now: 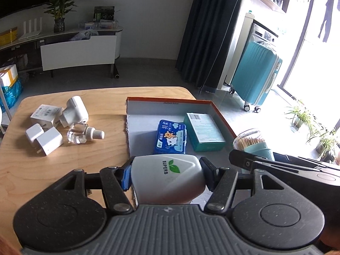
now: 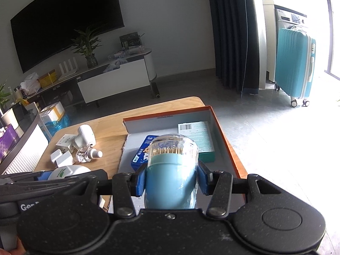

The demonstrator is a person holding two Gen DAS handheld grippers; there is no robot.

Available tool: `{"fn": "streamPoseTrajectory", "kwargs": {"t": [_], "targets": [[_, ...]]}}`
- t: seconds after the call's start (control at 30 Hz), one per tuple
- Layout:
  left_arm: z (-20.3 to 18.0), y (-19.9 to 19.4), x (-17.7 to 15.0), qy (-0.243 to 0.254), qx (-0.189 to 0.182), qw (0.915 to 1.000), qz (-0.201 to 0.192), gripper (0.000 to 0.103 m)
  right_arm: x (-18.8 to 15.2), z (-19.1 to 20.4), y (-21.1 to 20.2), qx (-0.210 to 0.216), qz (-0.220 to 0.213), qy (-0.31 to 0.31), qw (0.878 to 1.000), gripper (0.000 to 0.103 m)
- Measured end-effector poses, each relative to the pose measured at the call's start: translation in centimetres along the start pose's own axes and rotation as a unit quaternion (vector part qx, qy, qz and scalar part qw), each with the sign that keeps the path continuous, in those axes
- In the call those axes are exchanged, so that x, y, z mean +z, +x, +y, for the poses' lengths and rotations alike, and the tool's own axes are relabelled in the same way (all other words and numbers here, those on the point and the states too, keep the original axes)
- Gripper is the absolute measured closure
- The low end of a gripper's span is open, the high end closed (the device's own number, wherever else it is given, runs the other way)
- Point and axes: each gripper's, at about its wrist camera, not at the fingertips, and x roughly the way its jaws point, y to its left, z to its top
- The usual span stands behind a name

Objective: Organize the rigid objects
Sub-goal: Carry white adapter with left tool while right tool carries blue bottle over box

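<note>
Box [image 1: 223, 114]: open orange-edged tray on the right half of the wooden table [image 1: 95, 97], directly ahead of both grippers and below them. I take it as the drop target. It already holds a blue tin [image 1: 171, 138] and, just beside it on the right, a teal carton [image 1: 204, 131]. The near-left floor of the box is bare.

My left gripper [image 1: 165, 175] is clamped on a white SUPERB-branded device [image 1: 167, 176], pads on its two flanks, its long axis running back toward the camera. It hangs over the box's near-left corner, so that bare patch is just ahead and down.

My right gripper [image 2: 171, 180] is closed on a blue toothpick jar [image 2: 172, 170], clear dome pointing forward, axis along the fingers. It sits over the near edge, with the tin and carton right behind the dome.

Left is nearer the free floor, so I'd place that one first.

Still loose, well to the left of the box: white plug adapters [image 1: 45, 137], a white camera-like unit [image 1: 73, 111], a clear bottle [image 1: 81, 133].
</note>
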Motion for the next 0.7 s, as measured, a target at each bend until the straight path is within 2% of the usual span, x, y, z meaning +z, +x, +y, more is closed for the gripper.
{"fn": "streamPoseTrajectory", "kwargs": {"t": [0.7], "targets": [[-2.6,3.4,-0.3,0.028,-0.027,0.9985,0.038,0.04,1.0,-3.3,2.4,-0.031,0.013,0.012,0.999,0.044]]}}
